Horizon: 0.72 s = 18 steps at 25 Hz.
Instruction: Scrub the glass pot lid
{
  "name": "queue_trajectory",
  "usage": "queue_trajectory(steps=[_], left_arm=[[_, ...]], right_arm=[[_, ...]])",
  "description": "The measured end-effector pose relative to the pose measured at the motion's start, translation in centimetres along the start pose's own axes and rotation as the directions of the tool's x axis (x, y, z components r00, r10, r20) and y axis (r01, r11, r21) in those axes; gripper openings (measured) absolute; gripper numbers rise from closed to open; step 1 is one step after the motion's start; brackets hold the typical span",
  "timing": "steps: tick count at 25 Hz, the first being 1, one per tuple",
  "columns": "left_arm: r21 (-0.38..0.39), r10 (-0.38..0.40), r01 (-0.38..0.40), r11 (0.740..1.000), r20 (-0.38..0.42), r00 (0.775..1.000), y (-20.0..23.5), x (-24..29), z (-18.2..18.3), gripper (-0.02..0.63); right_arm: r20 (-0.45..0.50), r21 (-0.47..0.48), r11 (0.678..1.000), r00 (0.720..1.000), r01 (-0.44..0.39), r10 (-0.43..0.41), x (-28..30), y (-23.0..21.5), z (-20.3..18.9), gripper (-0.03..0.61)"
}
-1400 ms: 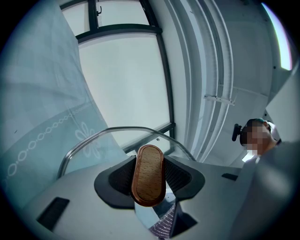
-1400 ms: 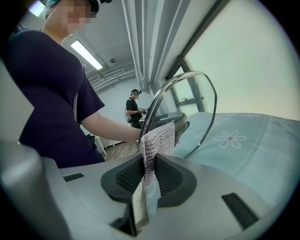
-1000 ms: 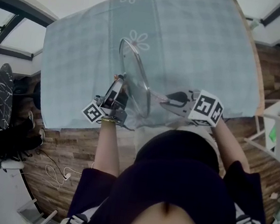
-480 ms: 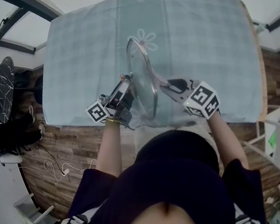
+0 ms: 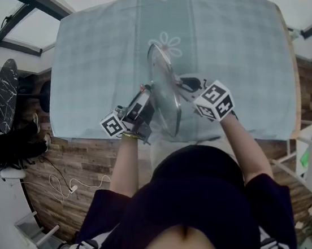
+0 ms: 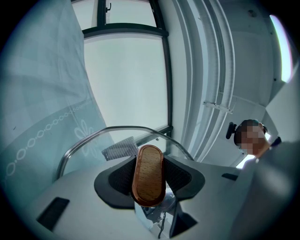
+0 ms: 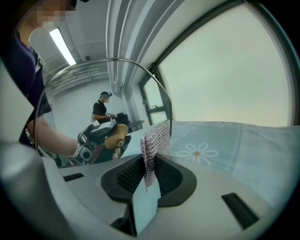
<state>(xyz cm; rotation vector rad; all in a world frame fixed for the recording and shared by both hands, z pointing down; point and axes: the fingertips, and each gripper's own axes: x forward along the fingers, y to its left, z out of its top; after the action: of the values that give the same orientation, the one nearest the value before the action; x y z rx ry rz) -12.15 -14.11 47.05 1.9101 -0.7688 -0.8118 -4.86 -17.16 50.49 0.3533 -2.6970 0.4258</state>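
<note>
Over the near side of the desk [image 5: 292,82], gripped the glass pot lid [image 5: 163,91] by its wooden knob [image 6: 148,174] with the left claw [image 5: 144,97], both pads pressed on the knob's flanks, jaws moderately apart round it. Held the lid on edge, nearly upright, above the pale blue checked tablecloth [image 5: 96,56], far end of the rim just beside a printed white flower [image 5: 166,41]; could not tell whether the lower rim touched the cloth. Pinched a strip of silvery mesh scouring cloth [image 7: 154,140] in the right claw [image 7: 149,176], jaws narrow and tight on it, free end standing up past the tips. Faced the right claw at the side of the glass away from the knob, mesh apparently lying against the pane. Saw the knob and left claw through the glass in the right gripper view. Noted a second person [image 7: 101,110] standing far back in the room, and a white folding chair [image 5: 306,152] on the wooden floor [image 5: 82,162] right of the desk
</note>
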Motion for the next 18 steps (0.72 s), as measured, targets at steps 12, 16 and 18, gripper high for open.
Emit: queue_trajectory(steps=[12, 16, 18], left_arm=[[-0.004, -0.01, 0.01, 1.0, -0.012, 1.0, 0.1, 0.0, 0.0, 0.17], [-0.004, -0.007, 0.007, 1.0, -0.015, 1.0, 0.1, 0.0, 0.0, 0.17], [-0.003, -0.007, 0.007, 1.0, -0.018, 1.0, 0.1, 0.0, 0.0, 0.17]], right_arm=[[-0.043, 0.013, 0.999, 0.998, -0.048, 0.048, 4.3, 0.6, -1.6, 0.075], [-0.053, 0.025, 0.995, 0.994, -0.096, 0.097, 4.6, 1.7, -2.2, 0.075], [-0.049, 0.047, 0.991, 0.99, -0.128, 0.13, 4.5, 2.3, -2.4, 0.075]])
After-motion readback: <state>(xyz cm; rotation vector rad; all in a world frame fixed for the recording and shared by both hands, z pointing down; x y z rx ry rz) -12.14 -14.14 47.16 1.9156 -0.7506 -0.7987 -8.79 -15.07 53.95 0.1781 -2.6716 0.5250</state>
